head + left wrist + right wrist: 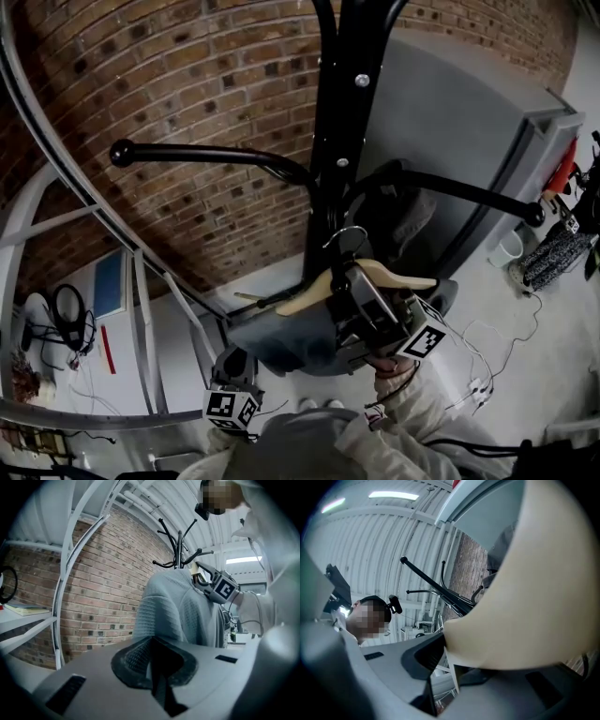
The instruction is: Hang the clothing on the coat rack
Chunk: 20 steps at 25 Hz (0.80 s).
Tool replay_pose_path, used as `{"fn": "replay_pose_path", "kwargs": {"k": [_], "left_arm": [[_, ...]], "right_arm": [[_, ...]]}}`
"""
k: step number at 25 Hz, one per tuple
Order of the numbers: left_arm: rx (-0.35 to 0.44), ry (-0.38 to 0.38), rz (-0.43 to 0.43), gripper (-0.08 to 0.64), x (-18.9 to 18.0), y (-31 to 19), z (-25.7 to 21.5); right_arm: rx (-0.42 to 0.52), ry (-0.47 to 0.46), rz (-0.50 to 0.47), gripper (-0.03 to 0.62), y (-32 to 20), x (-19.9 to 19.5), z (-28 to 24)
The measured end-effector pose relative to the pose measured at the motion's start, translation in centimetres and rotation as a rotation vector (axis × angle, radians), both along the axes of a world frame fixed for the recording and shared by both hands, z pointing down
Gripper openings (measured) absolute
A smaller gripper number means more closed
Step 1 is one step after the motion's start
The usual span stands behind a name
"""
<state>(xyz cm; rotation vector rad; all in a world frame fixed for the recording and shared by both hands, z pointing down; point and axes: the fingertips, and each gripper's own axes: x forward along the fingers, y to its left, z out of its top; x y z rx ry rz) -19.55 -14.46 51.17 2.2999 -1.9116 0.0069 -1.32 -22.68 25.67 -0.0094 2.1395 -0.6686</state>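
Note:
The black coat rack [328, 141] rises in front of me, its arms spreading left and right. A wooden hanger [394, 277] with a metal hook [349, 234] sits close to the pole, just under the right arm. My right gripper [361, 295] is shut on the hanger's middle; in the right gripper view the pale wood [534, 597] fills the jaws [450, 653]. A grey sweater [281, 337] hangs from the hanger. Below it, my left gripper [236, 361] points up at the hem. In the left gripper view the sweater [173, 611] comes down to the closed jaws [152, 651].
A brick wall [187, 84] stands behind the rack. A grey cabinet [469, 122] is at the right, close to the rack's knobbed arm [534, 214]. White metal framing [141, 309] runs along the left. Cables [487, 347] lie on the floor at the right.

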Motion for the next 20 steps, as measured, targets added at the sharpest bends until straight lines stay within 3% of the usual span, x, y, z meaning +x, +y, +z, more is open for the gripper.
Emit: {"fn": "replay_pose_path", "kwargs": {"k": [20], "left_arm": [[-0.012,0.003,-0.037,0.009,-1.6,0.0,1.5]], "right_arm": [[-0.049,0.041,-0.038,0.112,-1.7,-2.3,2.8]]}}
